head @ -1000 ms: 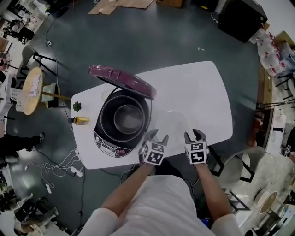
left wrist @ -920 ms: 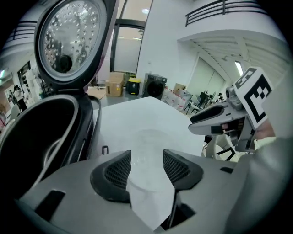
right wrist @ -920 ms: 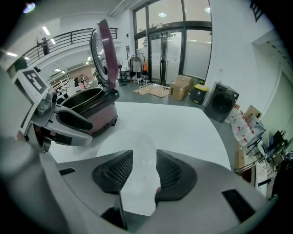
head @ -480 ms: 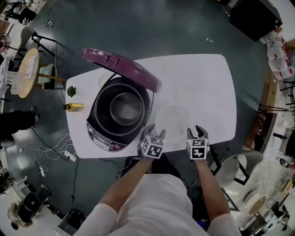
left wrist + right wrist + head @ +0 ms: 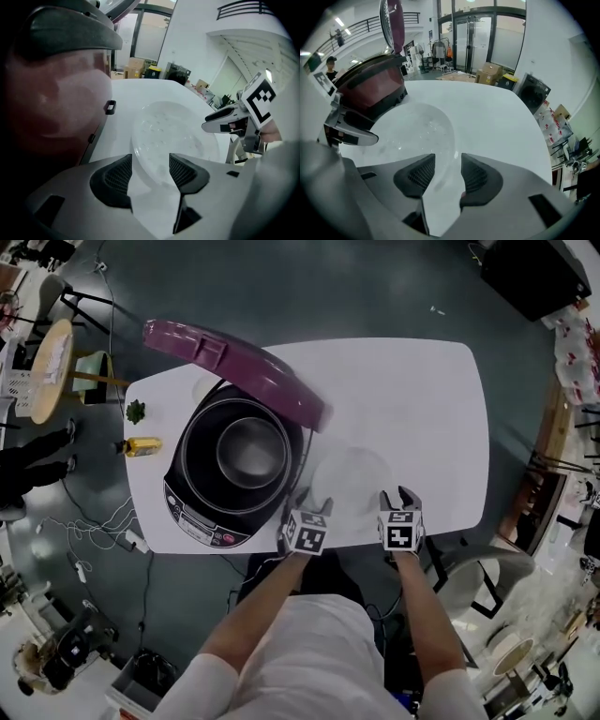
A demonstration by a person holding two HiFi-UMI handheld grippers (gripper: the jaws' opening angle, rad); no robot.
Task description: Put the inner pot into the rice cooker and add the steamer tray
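The maroon rice cooker [image 5: 192, 507] stands on the white table's left half with its lid [image 5: 234, 371] raised and the metal inner pot [image 5: 248, 451] inside. A clear steamer tray [image 5: 352, 479] lies flat on the table just right of it. My left gripper [image 5: 305, 504] is at the tray's near left rim. Its jaws are opening, and the tray rim [image 5: 154, 161] lies between them without the pads pressing. My right gripper [image 5: 399, 498] is at the near right rim. Its jaws are opening too, astride the tray edge [image 5: 449, 140].
A yellow bottle [image 5: 141, 446] and a small green plant [image 5: 136, 412] sit at the table's left edge [image 5: 141, 512]. A round wooden stool [image 5: 52, 371] stands further left, with cables [image 5: 103, 540] on the floor. The cooker's body [image 5: 51, 108] is close beside the left gripper.
Both grippers have sunk toward the table and now sit at the tray's near rim. The cooker, pot and tray have not moved on the table.
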